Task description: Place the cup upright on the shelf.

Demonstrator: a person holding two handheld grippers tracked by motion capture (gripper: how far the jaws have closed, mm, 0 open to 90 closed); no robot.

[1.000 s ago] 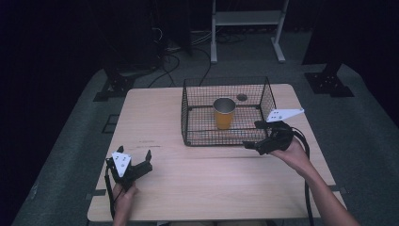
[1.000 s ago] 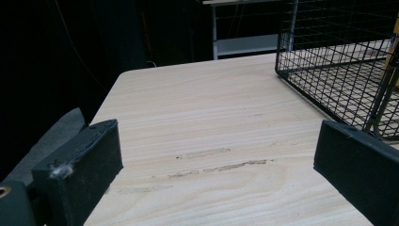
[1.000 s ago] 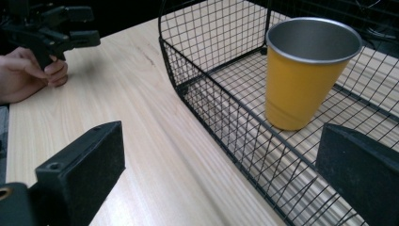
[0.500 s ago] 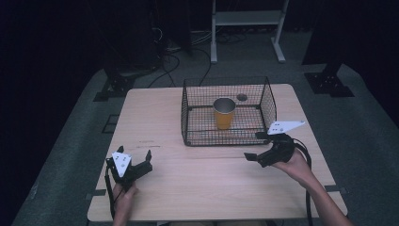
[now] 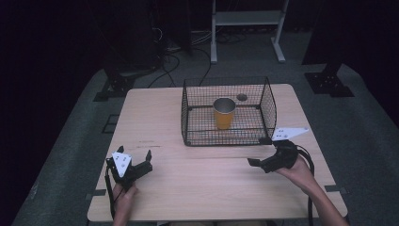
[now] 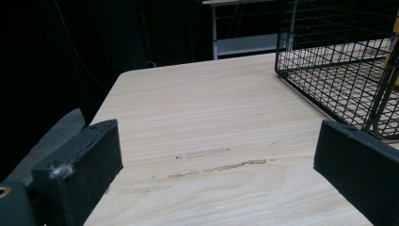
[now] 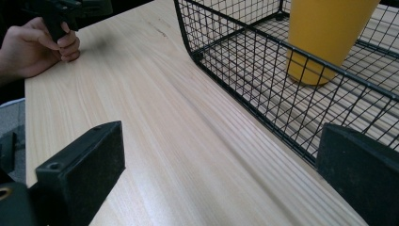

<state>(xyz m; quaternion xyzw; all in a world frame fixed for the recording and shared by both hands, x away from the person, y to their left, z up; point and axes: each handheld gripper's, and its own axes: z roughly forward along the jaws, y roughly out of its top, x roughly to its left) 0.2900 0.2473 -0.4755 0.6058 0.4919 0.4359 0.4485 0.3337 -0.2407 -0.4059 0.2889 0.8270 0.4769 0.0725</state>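
Note:
A black wire basket point(image 5: 226, 137) stands at the back middle of the wooden table point(image 5: 202, 188). An orange cup point(image 5: 224, 114) with a metal-coloured inside stands upright in it. My left gripper point(image 5: 135, 153) rests at the front left, open, nothing between its jaws. My right gripper point(image 5: 257, 151) hovers just in front of the basket's right front corner, open and empty. In the right gripper view the basket point(image 7: 244, 70) and the cup point(image 7: 324, 37) lie past the right gripper point(image 7: 221, 174). In the left gripper view the left gripper point(image 6: 221, 179) faces bare wood, the basket point(image 6: 329, 70) to its right.
A small round dark thing point(image 5: 242, 97) lies at the back of the basket floor. Behind the table stand a metal shelf frame point(image 5: 247, 19), floor cables point(image 5: 179, 52) and black stand bases point(image 5: 329, 84). The other hand point(image 7: 33, 47) shows far left in the right gripper view.
My right gripper has drawn back from the basket's right rim, toward the person and lower over the table. The left gripper has stayed put.

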